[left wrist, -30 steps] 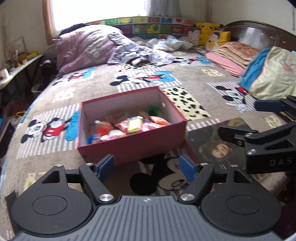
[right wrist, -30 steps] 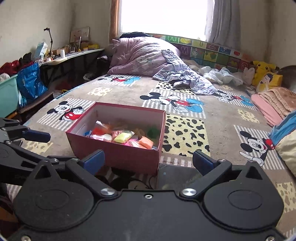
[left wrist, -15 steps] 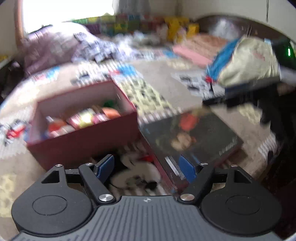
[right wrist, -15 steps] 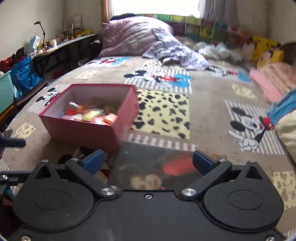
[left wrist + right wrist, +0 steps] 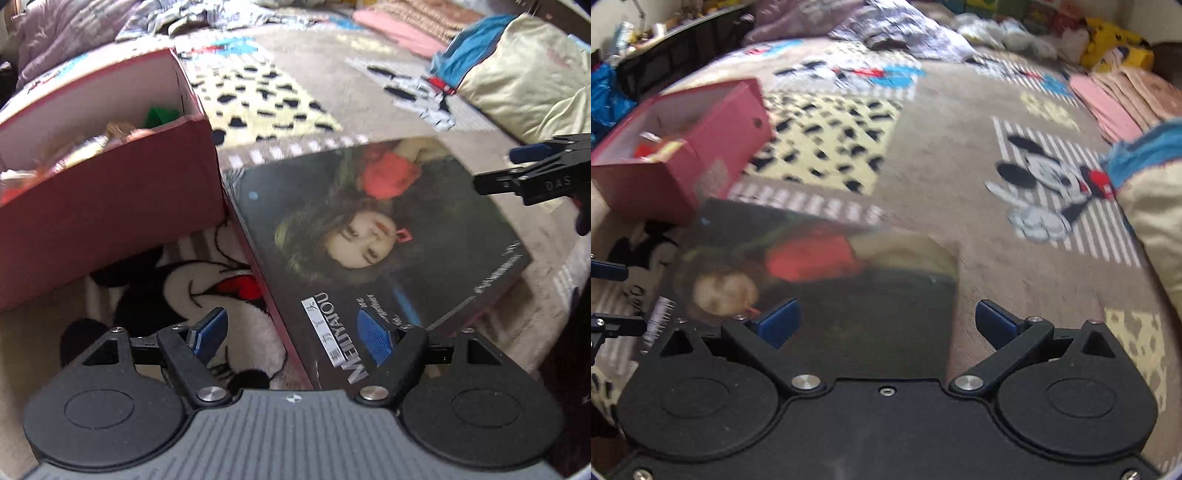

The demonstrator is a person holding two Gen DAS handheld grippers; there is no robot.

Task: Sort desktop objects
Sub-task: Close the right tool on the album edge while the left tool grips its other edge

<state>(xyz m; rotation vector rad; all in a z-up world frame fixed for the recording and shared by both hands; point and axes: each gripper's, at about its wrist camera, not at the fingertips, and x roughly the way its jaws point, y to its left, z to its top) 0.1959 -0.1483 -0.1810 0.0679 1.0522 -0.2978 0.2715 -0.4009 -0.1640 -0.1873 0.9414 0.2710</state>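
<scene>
A dark box lid (image 5: 373, 236) printed with a woman's face lies flat on the bed, right of an open red box (image 5: 110, 206) that holds several small colourful packets (image 5: 85, 146). My left gripper (image 5: 295, 332) is open and empty, low over the lid's near left edge. My right gripper (image 5: 886, 321) is open and empty over the lid's near right part (image 5: 849, 295); it also shows in the left wrist view (image 5: 532, 173) at the lid's far right. The red box (image 5: 683, 147) sits far left in the right wrist view.
A Mickey Mouse blanket (image 5: 960, 147) covers the bed. A cream and blue cushion (image 5: 517, 81) lies to the right, folded pink blankets (image 5: 1115, 107) and crumpled clothes (image 5: 905, 33) further back. A cluttered shelf (image 5: 665, 33) stands off the bed's left side.
Both grippers have moved forward, down and to the right, from facing the red box to hovering close over the dark lid. Both stay open.
</scene>
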